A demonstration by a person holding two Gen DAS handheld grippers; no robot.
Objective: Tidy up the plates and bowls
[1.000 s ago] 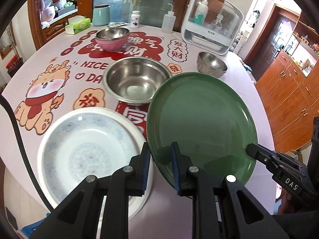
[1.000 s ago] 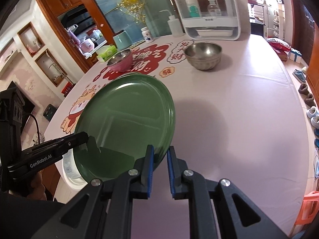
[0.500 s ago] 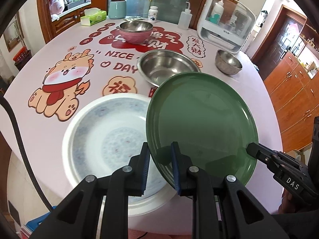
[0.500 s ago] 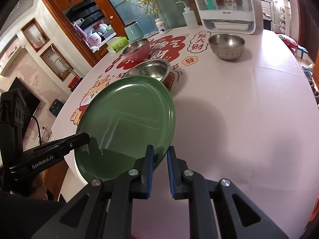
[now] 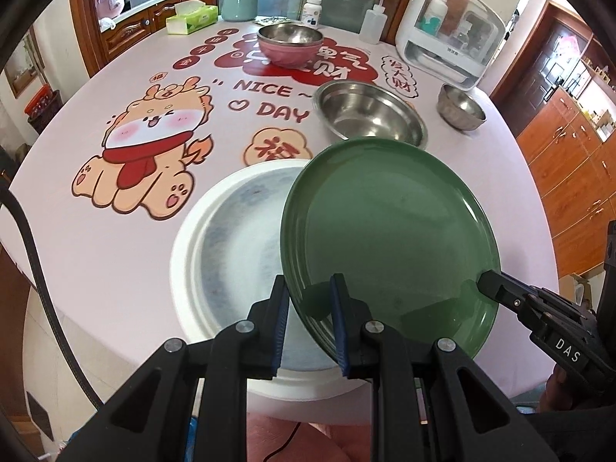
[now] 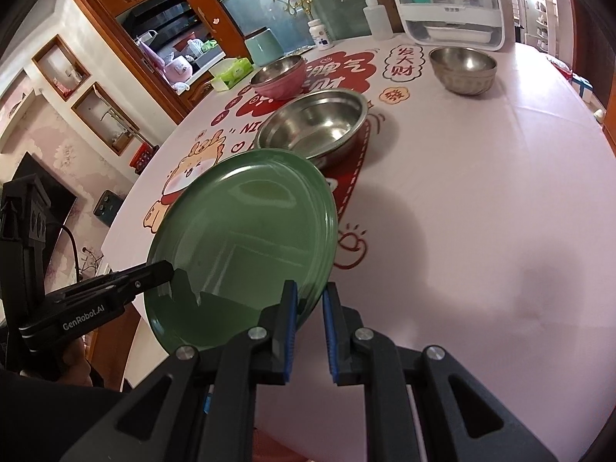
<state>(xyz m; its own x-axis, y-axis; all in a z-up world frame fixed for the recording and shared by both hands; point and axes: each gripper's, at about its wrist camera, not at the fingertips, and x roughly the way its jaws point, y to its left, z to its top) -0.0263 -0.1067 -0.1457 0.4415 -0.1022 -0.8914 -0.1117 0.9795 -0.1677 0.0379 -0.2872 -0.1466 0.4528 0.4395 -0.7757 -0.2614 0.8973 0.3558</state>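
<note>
A: Which vessels stand on the desk (image 5: 115, 246), and what do they contain?

B: Three metal bowls and one white plate. The wide steel bowl (image 5: 369, 113) is empty; so is the small steel bowl (image 5: 460, 106) near the white lidded case (image 5: 448, 38), which encloses two bottles. The pink-sided bowl (image 5: 289, 44) shows only its bare steel lining. The white plate (image 5: 235, 246) at the near edge carries nothing.

A: And the green plate (image 5: 389, 238)?

B: One only, held tilted above the desk, overlapping the white plate's right side in the left wrist view. The left gripper (image 5: 308, 315) has its fingers clenched on the near rim; the right gripper (image 6: 308, 315) clamps the opposite rim.

A: Other items, counted?

B: One teal canister (image 5: 240, 2), one tissue box (image 5: 192, 19), one pill bottle (image 5: 312, 10), one squeeze bottle (image 5: 372, 25).
</note>
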